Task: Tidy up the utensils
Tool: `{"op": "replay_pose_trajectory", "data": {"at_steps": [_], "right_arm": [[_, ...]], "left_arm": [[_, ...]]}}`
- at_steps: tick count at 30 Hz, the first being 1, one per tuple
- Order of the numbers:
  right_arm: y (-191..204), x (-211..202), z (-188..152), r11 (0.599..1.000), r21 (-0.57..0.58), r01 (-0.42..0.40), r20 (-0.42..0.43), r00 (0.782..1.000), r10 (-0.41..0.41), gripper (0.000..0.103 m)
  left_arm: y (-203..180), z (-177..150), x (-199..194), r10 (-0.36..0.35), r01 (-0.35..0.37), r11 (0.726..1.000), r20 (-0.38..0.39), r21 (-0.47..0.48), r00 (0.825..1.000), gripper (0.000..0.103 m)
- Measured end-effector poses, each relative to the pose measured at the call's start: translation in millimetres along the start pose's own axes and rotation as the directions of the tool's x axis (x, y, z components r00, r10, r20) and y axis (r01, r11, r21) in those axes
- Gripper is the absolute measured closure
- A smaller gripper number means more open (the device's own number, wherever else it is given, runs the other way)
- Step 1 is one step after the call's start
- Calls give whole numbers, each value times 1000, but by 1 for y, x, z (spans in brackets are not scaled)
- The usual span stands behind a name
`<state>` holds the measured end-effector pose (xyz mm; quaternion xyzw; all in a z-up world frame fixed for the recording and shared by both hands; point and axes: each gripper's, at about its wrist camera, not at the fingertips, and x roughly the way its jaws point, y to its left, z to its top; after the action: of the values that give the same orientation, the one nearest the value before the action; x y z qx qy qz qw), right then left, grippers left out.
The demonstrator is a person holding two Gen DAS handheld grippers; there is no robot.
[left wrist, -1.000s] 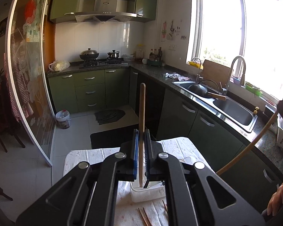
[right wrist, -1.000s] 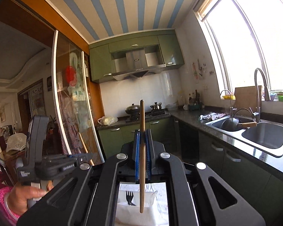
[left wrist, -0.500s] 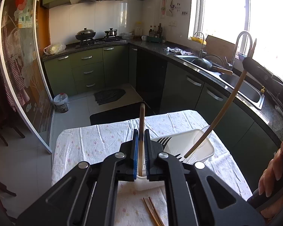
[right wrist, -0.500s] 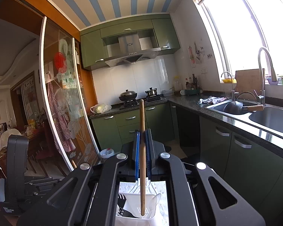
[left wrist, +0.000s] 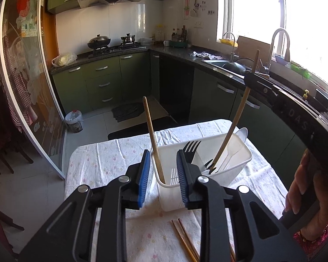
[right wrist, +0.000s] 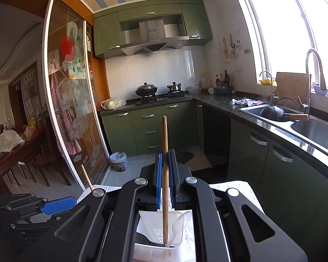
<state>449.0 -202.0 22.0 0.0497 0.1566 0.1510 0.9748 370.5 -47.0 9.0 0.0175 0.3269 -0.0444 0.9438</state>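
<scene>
A white plastic utensil holder [left wrist: 234, 170] stands on the cloth-covered table [left wrist: 111, 159]. My left gripper [left wrist: 163, 174] is open, its blue pads on either side of the holder's near compartment. A wooden chopstick [left wrist: 153, 139] leans free in that compartment. My right gripper [right wrist: 165, 179] is shut on a second chopstick [right wrist: 164, 174], whose lower tip is inside the holder [right wrist: 155, 249] beside a clear spoon [right wrist: 179, 224]. In the left wrist view this chopstick [left wrist: 238, 118] slants into the far compartment with black forks [left wrist: 191, 148] and spoons.
Two loose chopsticks [left wrist: 183, 238] lie on the cloth in front of the holder. The kitchen counter with sink [right wrist: 304, 122] runs along the right. A bin [left wrist: 74, 120] stands on the floor beyond the table.
My left gripper has opened and let go of its chopstick, which now leans in the holder. My right gripper has lowered its chopstick tip into the holder's far compartment.
</scene>
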Motion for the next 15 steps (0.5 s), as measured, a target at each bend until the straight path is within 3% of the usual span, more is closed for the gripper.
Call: {"op": "replay_pose_trajectory", "data": {"at_steps": [7, 11, 15], "right_arm": [[4, 12, -15, 1000, -23, 15, -41, 999, -16, 96], [7, 9, -21, 999, -34, 7, -63, 998, -10, 80], [6, -17, -23, 999, -36, -10, -45, 999, 8, 80]], "left_arm": [[3, -8, -12, -9, 9, 1000, -9, -5, 1000, 76], [2, -18, -18, -13, 12, 1000, -24, -6, 1000, 73], [0, -34, -16, -38, 36, 999, -83, -19, 996, 72]]}}
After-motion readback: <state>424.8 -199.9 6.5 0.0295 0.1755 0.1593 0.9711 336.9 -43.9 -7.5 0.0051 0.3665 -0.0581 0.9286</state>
